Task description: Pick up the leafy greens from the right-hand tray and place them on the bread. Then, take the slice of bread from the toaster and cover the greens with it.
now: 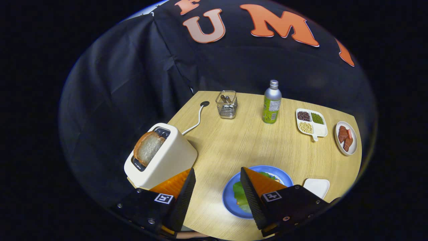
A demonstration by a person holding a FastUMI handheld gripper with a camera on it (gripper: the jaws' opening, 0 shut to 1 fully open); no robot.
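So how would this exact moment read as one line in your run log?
gripper: open, holding nothing | leafy greens: on blue plate | bread slice: in toaster | next, likely: take bread

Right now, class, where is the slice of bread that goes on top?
The browned slice of bread stands in the cream toaster, just ahead of the left finger of the open tongs.

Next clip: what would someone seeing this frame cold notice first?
Probably the bread slice sticking up from the toaster, just beyond the left finger. The tool is open, holding nothing, over bare table. The right finger partly hides a blue plate with greens on it.
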